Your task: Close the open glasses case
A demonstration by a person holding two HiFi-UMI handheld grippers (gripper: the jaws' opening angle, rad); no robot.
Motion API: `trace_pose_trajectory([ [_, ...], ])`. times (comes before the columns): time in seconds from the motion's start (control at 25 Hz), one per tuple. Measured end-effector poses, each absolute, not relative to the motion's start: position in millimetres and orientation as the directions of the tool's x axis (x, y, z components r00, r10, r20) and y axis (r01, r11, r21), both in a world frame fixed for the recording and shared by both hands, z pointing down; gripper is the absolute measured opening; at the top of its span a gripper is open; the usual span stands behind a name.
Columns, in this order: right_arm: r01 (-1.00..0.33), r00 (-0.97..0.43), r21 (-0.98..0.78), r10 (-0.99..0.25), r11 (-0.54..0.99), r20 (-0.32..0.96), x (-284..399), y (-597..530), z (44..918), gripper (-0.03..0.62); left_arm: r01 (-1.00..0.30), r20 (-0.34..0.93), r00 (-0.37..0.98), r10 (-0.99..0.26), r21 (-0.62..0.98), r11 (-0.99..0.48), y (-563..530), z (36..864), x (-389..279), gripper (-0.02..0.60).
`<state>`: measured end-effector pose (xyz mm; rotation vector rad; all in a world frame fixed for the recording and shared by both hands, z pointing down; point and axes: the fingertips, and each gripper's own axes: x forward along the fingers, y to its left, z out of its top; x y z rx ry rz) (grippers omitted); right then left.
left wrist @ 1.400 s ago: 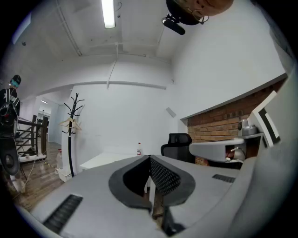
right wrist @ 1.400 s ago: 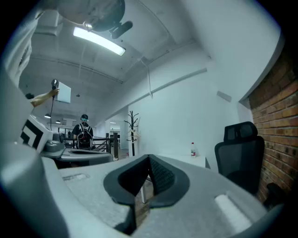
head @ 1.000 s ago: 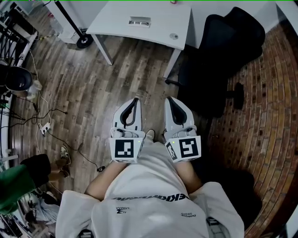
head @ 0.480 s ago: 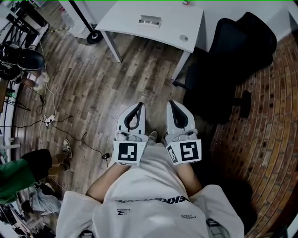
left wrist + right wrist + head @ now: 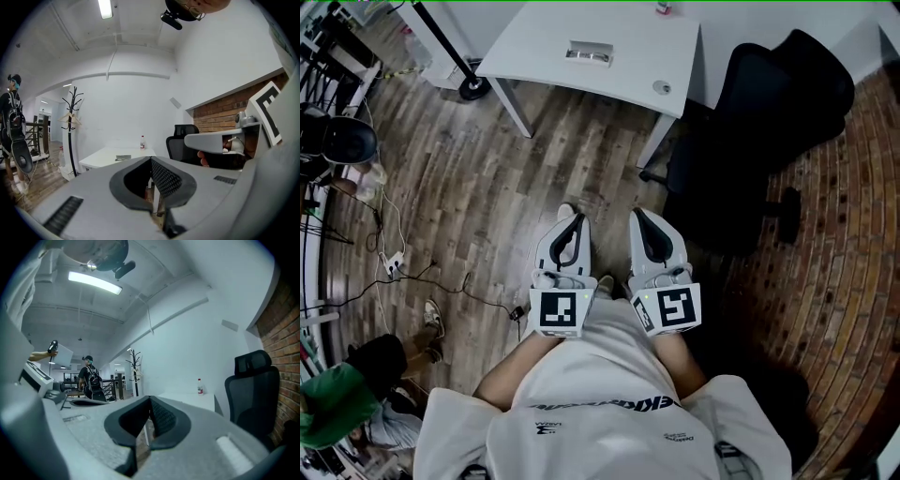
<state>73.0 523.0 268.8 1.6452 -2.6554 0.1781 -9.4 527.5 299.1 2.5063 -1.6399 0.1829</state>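
The glasses case (image 5: 589,53) lies open on the white table (image 5: 628,47) far ahead of me, a small grey box; the left gripper view shows it as a flat grey shape (image 5: 123,158) on the tabletop. My left gripper (image 5: 569,212) and right gripper (image 5: 636,214) are held side by side close to the person's body, over the wooden floor, well short of the table. Both are shut with nothing between the jaws, as the left gripper view (image 5: 151,160) and right gripper view (image 5: 150,399) confirm.
A black office chair (image 5: 759,122) stands right of the table. A bottle (image 5: 142,142) and a small round object (image 5: 662,87) sit on the table. A coat stand base (image 5: 472,87) and cables (image 5: 384,253) lie left. Another person (image 5: 89,378) stands far off.
The head view has swung a little, so the table and chair shift in the picture. Both grippers stay shut and held together near the body.
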Motion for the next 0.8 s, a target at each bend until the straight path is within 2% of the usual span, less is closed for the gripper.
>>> trace_pose_trajectory([
  [0.48, -0.914, -0.405, -0.079, -0.907, 0.398, 0.113, 59, 365, 282, 0.002, -0.911, 0.175, 0.412, -0.894, 0.057, -0.408, 365, 312, -32, -0.002],
  [0.8, -0.944, -0.330, -0.078, -0.934, 0.321, 0.140, 43, 250, 265, 0.002, -0.891, 0.196, 0.454, -0.869, 0.085, -0.446, 242, 300, -58, -0.002],
])
